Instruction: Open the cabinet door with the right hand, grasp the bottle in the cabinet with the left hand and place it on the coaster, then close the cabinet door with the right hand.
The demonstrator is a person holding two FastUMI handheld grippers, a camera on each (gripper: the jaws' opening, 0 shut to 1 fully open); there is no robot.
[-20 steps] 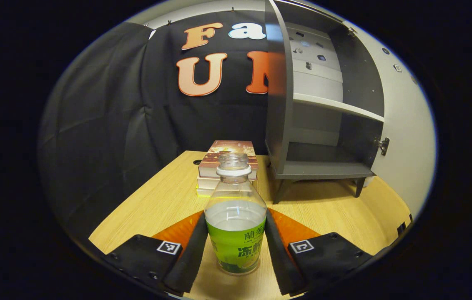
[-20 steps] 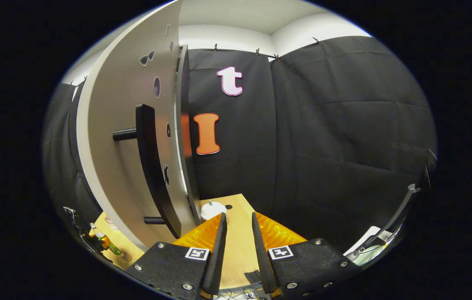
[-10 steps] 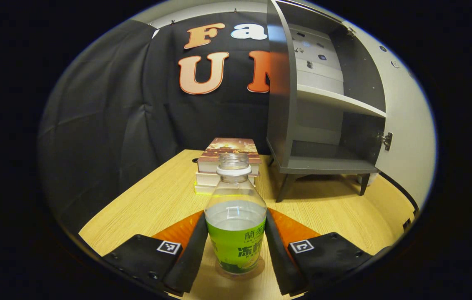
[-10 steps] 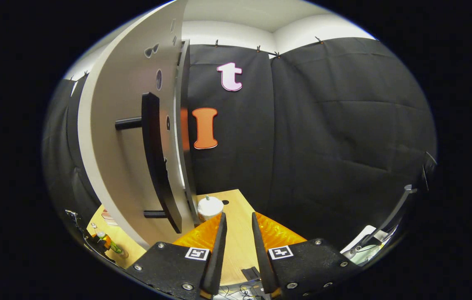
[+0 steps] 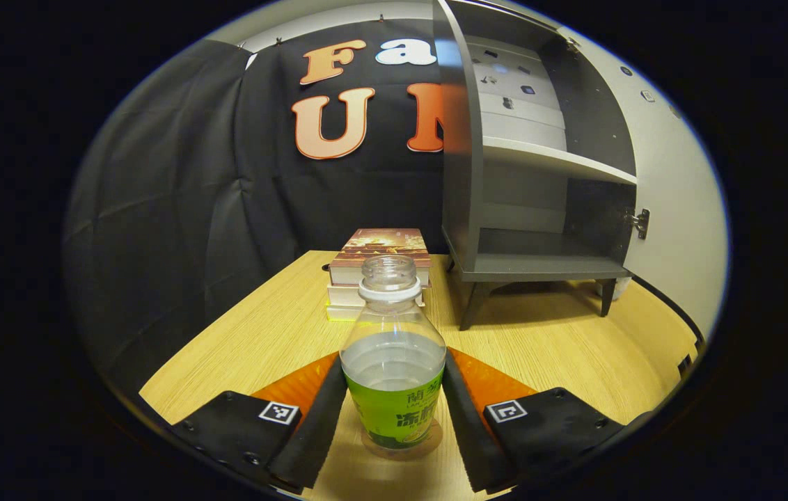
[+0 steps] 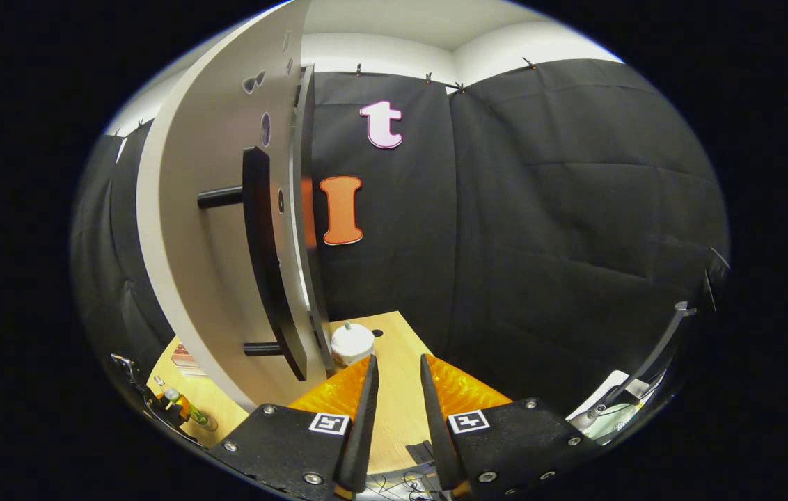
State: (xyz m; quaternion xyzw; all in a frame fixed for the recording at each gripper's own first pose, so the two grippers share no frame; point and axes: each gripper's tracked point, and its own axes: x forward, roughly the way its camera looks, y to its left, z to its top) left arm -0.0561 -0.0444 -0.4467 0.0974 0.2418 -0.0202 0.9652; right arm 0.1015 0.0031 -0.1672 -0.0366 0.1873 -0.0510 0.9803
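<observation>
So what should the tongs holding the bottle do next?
Probably open. The bottle stands upright, its base seemingly on the clear coaster, with the left tongs pressing both its sides. The cabinet door hangs open, so letting go comes first.

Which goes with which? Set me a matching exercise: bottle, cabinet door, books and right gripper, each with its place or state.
Things:
1. bottle
2. cabinet door
3. books
4. right gripper

Places or states:
A. swung open
B. stacked on the table, left of the cabinet
C. capless, between the left gripper's fingers
D. holds nothing

Pairs: 1-C, 2-A, 3-B, 4-D
</observation>
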